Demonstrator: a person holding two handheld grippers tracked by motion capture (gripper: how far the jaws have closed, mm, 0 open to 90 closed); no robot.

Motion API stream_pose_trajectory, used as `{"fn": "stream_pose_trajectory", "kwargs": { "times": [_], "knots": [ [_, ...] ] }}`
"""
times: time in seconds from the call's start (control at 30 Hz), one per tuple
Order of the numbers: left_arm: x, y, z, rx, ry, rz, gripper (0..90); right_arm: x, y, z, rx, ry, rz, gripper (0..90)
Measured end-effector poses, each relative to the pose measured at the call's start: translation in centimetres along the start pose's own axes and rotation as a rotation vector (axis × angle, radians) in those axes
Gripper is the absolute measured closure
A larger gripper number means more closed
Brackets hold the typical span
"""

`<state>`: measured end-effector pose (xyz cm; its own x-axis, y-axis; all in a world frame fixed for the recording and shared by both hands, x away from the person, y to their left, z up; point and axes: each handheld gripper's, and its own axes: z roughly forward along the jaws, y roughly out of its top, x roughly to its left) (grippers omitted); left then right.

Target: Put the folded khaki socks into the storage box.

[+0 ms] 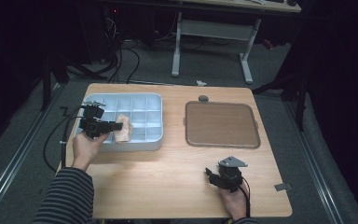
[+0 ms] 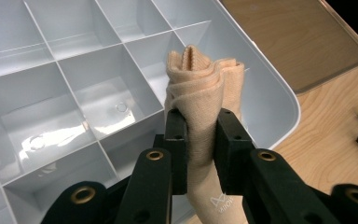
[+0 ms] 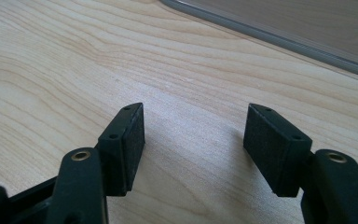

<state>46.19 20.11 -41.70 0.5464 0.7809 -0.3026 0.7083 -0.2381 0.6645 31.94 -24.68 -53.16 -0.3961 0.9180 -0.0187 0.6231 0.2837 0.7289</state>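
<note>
Pinching a rolled beige cloth [image 2: 200, 93] in the left tool [image 2: 200, 140], over the front right compartments of the white divided tray [image 1: 154, 140]; right tool [image 3: 193, 140] spread, empty, low over the bare table [image 1: 168, 172].

A light wooden table [image 1: 168, 186] with rounded corners is carrying the scene, its pale grain showing clearly in the right gripper view. Sitting on its left half is a pale blue-grey plastic organiser tray [image 1: 154, 140], divided into a grid of square compartments. Lying on the right half, well apart from it, is a flat brown rectangular lid [image 1: 221, 124] with a grey rim and rounded corners. Just beyond that lid, near the table's far edge, a small grey round piece [image 1: 203, 98] is resting.
</note>
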Motion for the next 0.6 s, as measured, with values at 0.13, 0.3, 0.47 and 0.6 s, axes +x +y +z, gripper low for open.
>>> {"fn": "stream_pose_trajectory", "kwargs": {
  "times": [0.13, 0.3, 0.47, 0.6],
  "knots": [
    [0.4, 0.0, 0.2, -0.002, 0.007, -0.006, 77.4, 0.0, 0.0, 0.0, 0.000, 0.001, 0.000, 38.1],
    [0.7, 0.0, 1.0, 0.014, 0.008, -0.016, 77.4, 0.0, 0.0, 0.0, 0.000, 0.001, 0.000, 38.1],
    [0.9, 0.0, 1.5, 0.024, 0.027, -0.009, 77.4, 0.0, 0.0, 0.0, 0.000, 0.001, 0.000, 38.1],
    [0.9, -0.1, 1.9, 0.046, 0.042, 0.000, 77.4, 0.0, 0.0, 0.0, 0.000, 0.001, 0.000, 38.1]
  ]
}}
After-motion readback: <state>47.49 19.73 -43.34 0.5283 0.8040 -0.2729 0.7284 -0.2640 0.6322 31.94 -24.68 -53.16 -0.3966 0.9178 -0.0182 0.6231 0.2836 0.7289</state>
